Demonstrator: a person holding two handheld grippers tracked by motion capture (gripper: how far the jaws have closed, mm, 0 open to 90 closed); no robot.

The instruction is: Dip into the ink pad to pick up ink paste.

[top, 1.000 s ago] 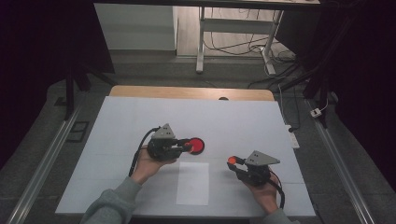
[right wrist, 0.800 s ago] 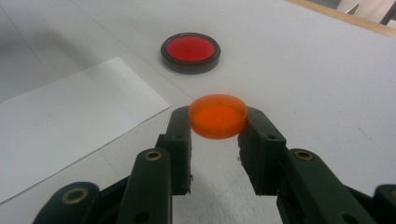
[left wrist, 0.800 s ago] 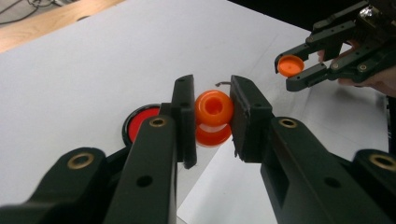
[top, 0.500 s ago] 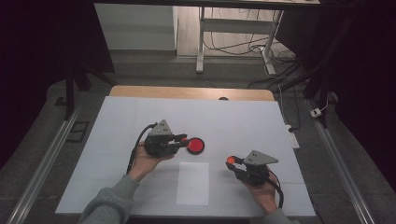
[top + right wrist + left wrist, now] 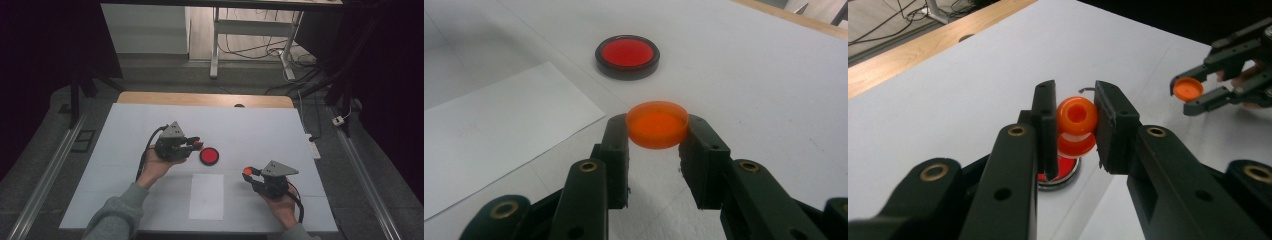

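A: Two grippers over the white worktop (image 5: 125, 150), each pinching something orange. Which holds what?

B: The left gripper (image 5: 1075, 127) is clamped on a small orange bottle (image 5: 1076, 125), one pad on each side. Its open mouth faces the camera in the left gripper view.

A: Where is it over the worktop?

B: Near the middle, a little toward the left edge. In the high view the left gripper (image 5: 196, 145) is held just beside a red dish (image 5: 209, 156) with a dark rim, which lies flat on the worktop. From the left gripper view the dish (image 5: 1060, 172) shows under the bottle; whether the two touch, I cannot tell.

A: And the right gripper?

B: The right gripper (image 5: 657, 131) is closed on an orange cap (image 5: 657, 124), gripping it by the rim, flat side up. In the high view the right gripper (image 5: 248, 172) is nearer the front edge, toward the right, with the cap (image 5: 246, 171) at its tips, clear of the surface.

A: Are the two hands close?

B: Apart. A white sheet (image 5: 207, 196) lies between them by the front edge, and from the right gripper view the dish (image 5: 627, 56) sits beyond the cap, with the sheet (image 5: 489, 145) to the left of the jaws.

A: Anything else on the table?

B: A strip of bare wood (image 5: 200, 99) along the far edge.
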